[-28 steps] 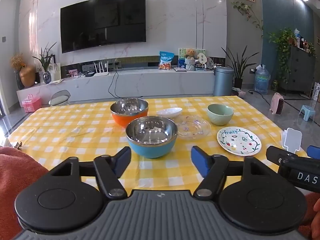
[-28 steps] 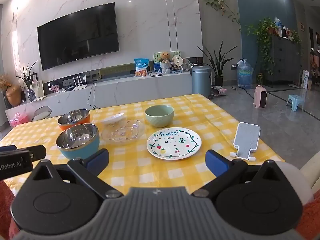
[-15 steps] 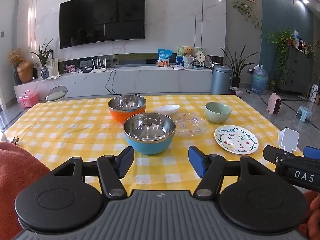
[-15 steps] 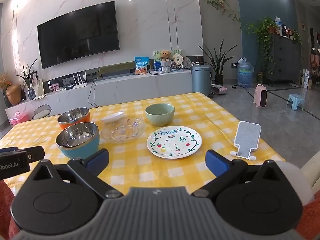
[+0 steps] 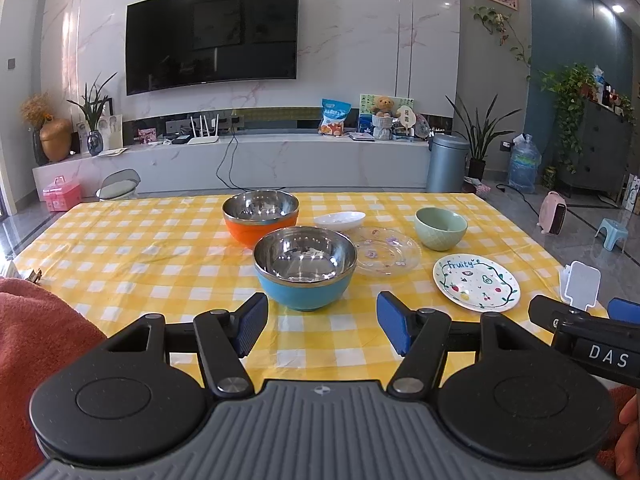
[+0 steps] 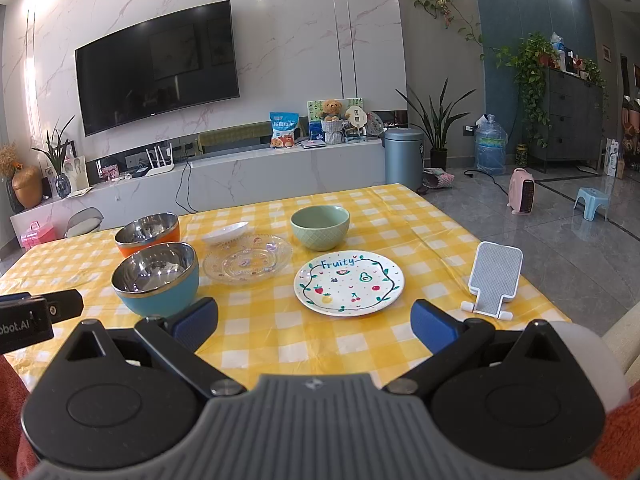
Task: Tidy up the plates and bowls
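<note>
**Risk: steel bowls slip on pickup**

Both grippers spread, empty: left gripper (image 5: 322,328) just short of the blue bowl (image 5: 305,272); right gripper (image 6: 314,322) beyond it, near the Fruity plate (image 6: 349,282). Orange bowl (image 5: 261,216) behind blue. Rim pinch likely skids; glass plate (image 5: 386,256) beside blue could get knocked.

The blue bowl (image 5: 305,272) and orange bowl (image 5: 261,217) have mirror-bright steel linings inside smooth coloured shells. The glass plate (image 5: 387,256) is clear and patterned. The green bowl (image 5: 441,228) looks like glazed ceramic with a quilted outer texture. The Fruity plate (image 6: 349,282) is glossy white. The checked tablecloth (image 5: 140,264) shows a slight sheen and creases.
</note>
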A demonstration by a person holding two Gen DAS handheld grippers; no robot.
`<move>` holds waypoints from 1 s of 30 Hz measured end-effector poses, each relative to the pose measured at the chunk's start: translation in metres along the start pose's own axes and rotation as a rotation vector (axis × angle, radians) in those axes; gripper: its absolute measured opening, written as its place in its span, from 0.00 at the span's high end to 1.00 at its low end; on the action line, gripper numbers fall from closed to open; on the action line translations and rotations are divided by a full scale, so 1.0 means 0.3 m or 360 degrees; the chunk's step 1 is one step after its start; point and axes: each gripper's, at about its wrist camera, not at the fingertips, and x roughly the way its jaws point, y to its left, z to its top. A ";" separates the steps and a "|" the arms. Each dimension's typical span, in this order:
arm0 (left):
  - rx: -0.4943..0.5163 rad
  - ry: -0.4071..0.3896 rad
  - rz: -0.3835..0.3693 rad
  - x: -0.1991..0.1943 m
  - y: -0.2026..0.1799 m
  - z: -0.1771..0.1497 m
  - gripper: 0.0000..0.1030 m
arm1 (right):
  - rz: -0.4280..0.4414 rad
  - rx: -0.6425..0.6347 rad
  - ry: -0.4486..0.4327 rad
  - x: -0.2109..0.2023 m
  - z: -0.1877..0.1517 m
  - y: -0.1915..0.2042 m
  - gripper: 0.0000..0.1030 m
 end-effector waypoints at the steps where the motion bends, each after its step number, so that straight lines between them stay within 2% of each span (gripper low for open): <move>1: 0.0000 -0.0001 0.0001 0.000 0.000 0.000 0.28 | -0.0001 -0.0001 0.0001 0.000 0.000 0.000 0.03; 30: -0.0004 0.0003 0.0002 -0.002 0.006 0.000 0.29 | -0.0001 0.0000 0.0004 0.000 0.000 0.000 0.03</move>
